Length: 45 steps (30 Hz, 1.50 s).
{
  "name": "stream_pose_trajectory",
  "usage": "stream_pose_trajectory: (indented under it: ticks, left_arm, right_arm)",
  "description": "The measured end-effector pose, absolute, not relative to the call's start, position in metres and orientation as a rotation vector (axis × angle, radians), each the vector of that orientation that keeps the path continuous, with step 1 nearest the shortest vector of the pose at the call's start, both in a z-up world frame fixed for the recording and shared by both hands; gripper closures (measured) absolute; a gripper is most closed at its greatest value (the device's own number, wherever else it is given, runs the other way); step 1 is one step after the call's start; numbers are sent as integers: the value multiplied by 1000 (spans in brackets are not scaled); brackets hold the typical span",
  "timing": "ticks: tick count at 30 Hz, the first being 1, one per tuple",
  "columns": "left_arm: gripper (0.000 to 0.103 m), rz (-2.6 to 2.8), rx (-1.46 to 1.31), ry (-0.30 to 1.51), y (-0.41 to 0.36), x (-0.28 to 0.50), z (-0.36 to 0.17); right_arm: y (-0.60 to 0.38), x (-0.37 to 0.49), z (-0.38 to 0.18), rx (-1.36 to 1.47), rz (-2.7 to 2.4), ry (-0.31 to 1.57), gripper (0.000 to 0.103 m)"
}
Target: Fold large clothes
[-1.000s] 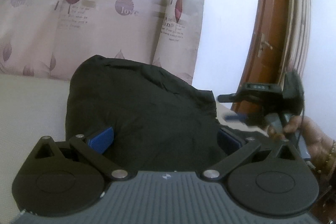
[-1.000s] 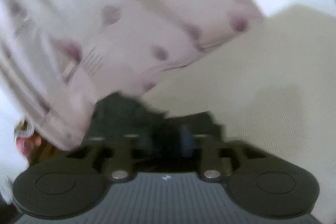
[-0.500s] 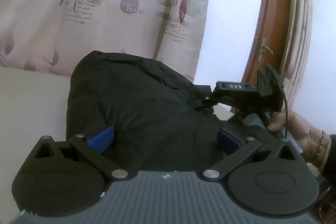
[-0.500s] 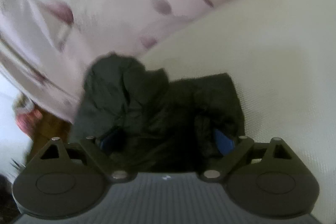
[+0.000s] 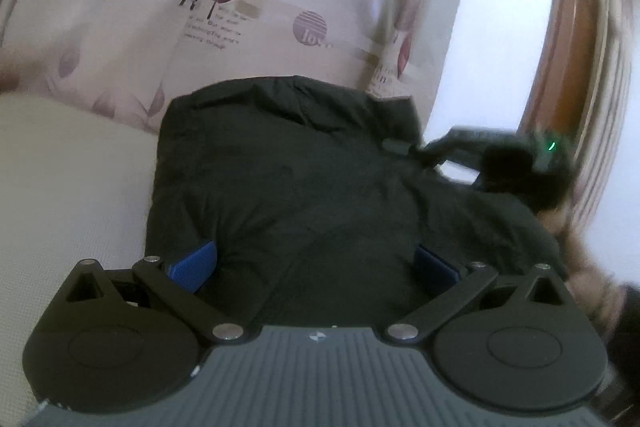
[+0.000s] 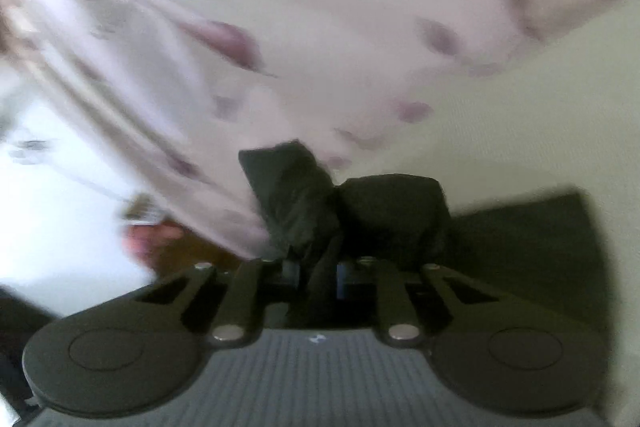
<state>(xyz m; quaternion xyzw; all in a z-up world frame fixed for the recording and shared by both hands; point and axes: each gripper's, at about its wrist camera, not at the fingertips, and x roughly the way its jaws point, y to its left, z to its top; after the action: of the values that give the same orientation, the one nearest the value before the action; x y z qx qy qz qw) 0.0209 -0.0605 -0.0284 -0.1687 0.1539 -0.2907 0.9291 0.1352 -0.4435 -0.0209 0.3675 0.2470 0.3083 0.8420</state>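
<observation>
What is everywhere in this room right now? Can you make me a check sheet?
Surface: cream bed, textured cover.
Job's things: black garment bunched on the bed.
Clutter: nothing seen.
Claws: left claw open, pads either side of the garment; right claw closing, a fold of the garment between its pads.
Cables: nothing seen clearly.
Surroundings: pale curtain with purple leaf prints behind the bed; brown wooden door at the right; white wall between them.

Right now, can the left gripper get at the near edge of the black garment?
Probably yes: the left gripper is open, with the black garment bulging between its blue pads. Nothing else blocks it.
</observation>
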Motion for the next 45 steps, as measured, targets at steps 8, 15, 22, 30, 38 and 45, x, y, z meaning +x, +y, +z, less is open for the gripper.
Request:
stream_pose_trajectory:
  ticks: [8, 15, 22, 30, 38, 45]
  left_arm:
    - [0, -684, -162, 283, -92, 12, -23]
    - [0, -686, -149, 286, -95, 15, -27]
    - [0, -680, -142, 284, -95, 13, -29]
    - [0, -707, -161, 297, -94, 11, -26]
    - [5, -763, -317, 358, -95, 18, -12]
    - [8, -780, -198, 390, -129, 17, -32]
  right_arm:
    - [-495, 146, -98, 870, 593, 592, 89]
    - [-521, 120, -73, 828, 514, 588, 48]
    - [-511, 58, -23, 649, 487, 618, 11]
    - [-473, 30, -77, 475, 370, 732, 68]
    - [-495, 23, -123, 706, 401, 673, 68]
    - [-485, 24, -109, 618, 377, 690, 67]
